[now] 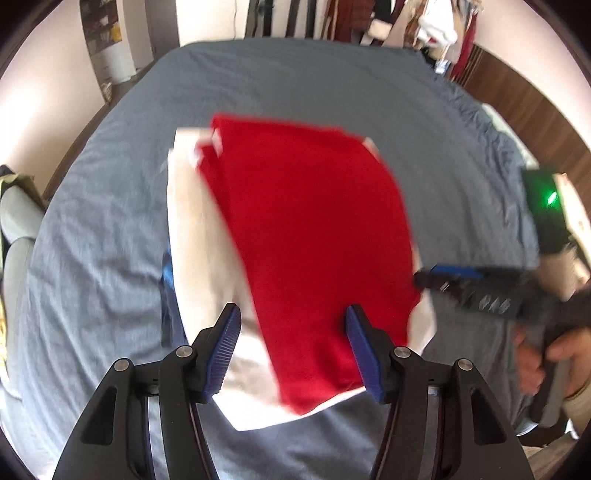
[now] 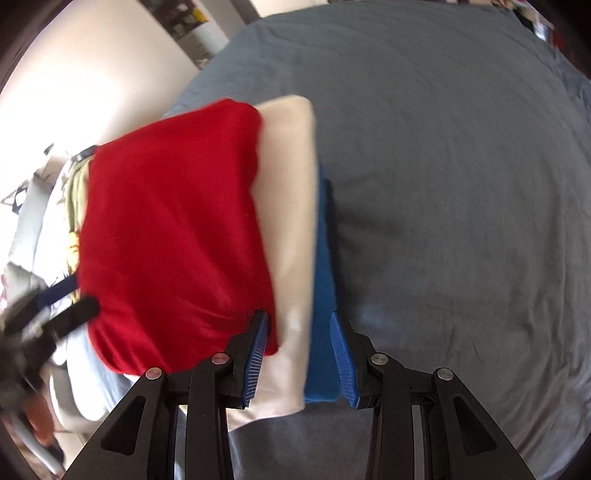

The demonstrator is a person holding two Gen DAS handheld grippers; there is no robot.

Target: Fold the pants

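Surface is a bed (image 1: 295, 85) with a grey-blue, lightly wrinkled sheet; it fills most of both views. Room behind it in the left wrist view: pale wall, a white cylindrical thing by a doorway (image 1: 118, 62), clothes hanging on a rack (image 1: 399, 22) at top right, dark wood panelling (image 1: 517, 99) along the right side.

Folded stack lies on the sheet – red pants (image 1: 314, 240) on top, a white/cream folded garment (image 1: 192, 229) under them, a blue folded piece (image 2: 321, 295) at the bottom showing only as an edge.

Left hand-held gripper (image 1: 291, 354): jaws spread, nothing pinched, the near edge of the stack shows between the blue pads, pads not pressing on it.

Right hand-held gripper (image 2: 299, 354): jaws part-spread over the corner of the cream and blue layers – cannot tell whether the pads actually bear on the cloth. In the left wrist view its blue fingers sit just beside the right edge of the red pants, person's hand (image 1: 554, 354) on the handle, green light on the body.

Hard to read: both frames motion-blurred; far end of the stack soft; clutter at the left edge of the right wrist view (image 2: 70, 229) is overexposed and partly hidden by the pants; bed's near edge cut off by the grippers
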